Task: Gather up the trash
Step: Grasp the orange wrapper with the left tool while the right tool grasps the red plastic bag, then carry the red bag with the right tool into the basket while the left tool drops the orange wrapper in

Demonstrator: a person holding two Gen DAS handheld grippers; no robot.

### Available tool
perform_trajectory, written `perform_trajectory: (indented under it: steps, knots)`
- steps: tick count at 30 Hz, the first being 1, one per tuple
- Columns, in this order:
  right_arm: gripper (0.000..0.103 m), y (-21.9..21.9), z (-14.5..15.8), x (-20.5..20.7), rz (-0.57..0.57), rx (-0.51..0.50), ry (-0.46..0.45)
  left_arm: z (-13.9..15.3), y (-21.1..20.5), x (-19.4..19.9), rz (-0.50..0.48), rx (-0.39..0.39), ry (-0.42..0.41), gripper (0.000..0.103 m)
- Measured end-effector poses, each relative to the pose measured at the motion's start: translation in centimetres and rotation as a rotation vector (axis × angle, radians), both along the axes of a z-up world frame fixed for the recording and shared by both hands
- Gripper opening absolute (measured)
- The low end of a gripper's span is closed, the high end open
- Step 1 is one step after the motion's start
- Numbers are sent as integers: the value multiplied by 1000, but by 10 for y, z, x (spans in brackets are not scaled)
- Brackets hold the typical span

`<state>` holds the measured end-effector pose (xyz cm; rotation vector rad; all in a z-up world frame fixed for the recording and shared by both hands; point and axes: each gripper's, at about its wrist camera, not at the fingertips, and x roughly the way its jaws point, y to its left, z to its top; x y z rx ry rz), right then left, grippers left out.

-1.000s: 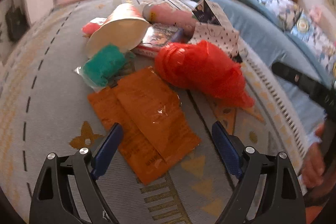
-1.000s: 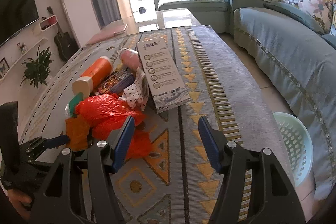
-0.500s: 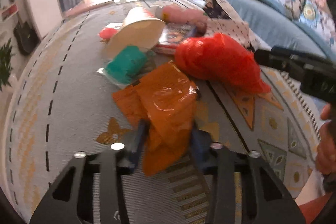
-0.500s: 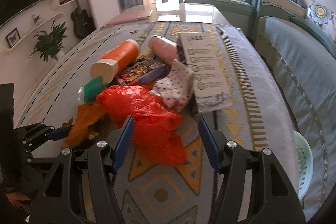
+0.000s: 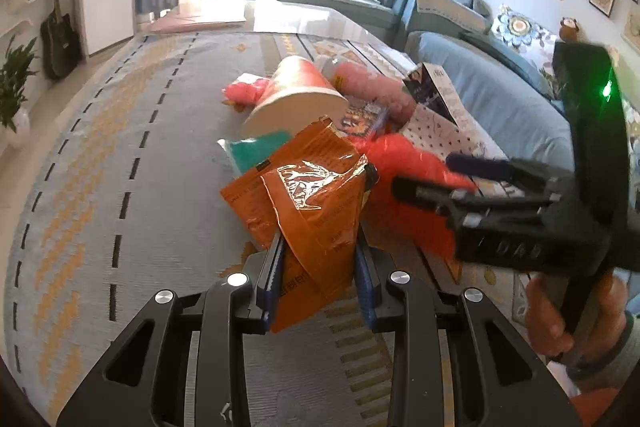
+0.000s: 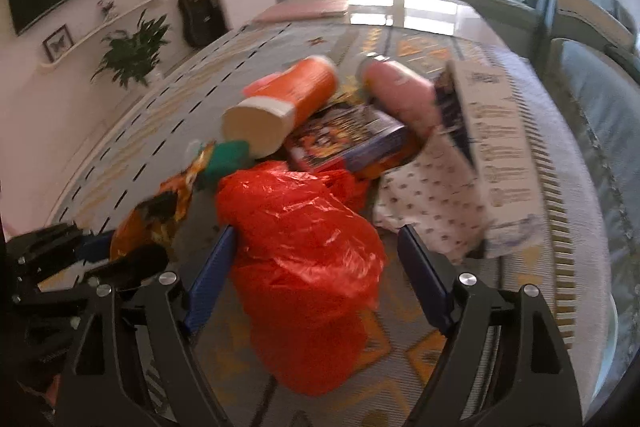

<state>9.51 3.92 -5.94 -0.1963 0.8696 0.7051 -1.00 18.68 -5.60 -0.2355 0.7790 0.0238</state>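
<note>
1. Now my left gripper (image 5: 318, 271) has clamped on the orange wrappers (image 5: 308, 195): a second ago its jaws stood wide over them as they lay flat on the patterned cloth (image 5: 120, 167), and now both blue pads press the crumpled foil between them.
2. Since then the wrappers have come up off the cloth; their upper edge stands bent in front of the teal packet (image 5: 260, 151) and the paper cup (image 5: 296, 99).
3. Meanwhile my right gripper (image 6: 316, 275) has just been opening its jaws wider, and they now stand apart on either side of the red plastic bag (image 6: 304, 243); the pads do not press it.
4. So, as I judge it, one piece of trash is secured and the second is lined up for a grab.
5. Relative to my right tongs, the bag sits between the fingers, its bulk reaching past them toward the spotted cloth (image 6: 432, 203) and the flat printed box (image 6: 348, 139).
6. Still untouched behind lie the pink bottle (image 6: 400, 95) and the tall carton (image 6: 496, 147).
</note>
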Motion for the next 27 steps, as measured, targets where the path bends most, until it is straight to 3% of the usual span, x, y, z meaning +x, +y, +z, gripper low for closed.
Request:
perform_trajectory:
  steps: [6, 7, 8, 10, 17, 27]
  knots:
    - [77, 12, -24, 4, 38, 13, 117, -1, 12, -1, 24, -43, -6, 29]
    - [58, 10, -27, 3, 42, 22, 127, -2, 12, -1, 21, -47, -7, 29]
    - [33, 9, -28, 1, 58, 39, 139, -1, 11, -1, 18, -49, -9, 29]
    - [28, 1, -22, -3, 56, 57, 122, 3, 5, -2, 5, -47, -23, 29]
    - [26, -71, 27, -25, -82, 106, -12, 35, -32, 0, -90, -57, -104, 29]
    - [26, -235, 64, -43, -434, 129, -111, 66, -163, 45, -379, -54, -188, 29]
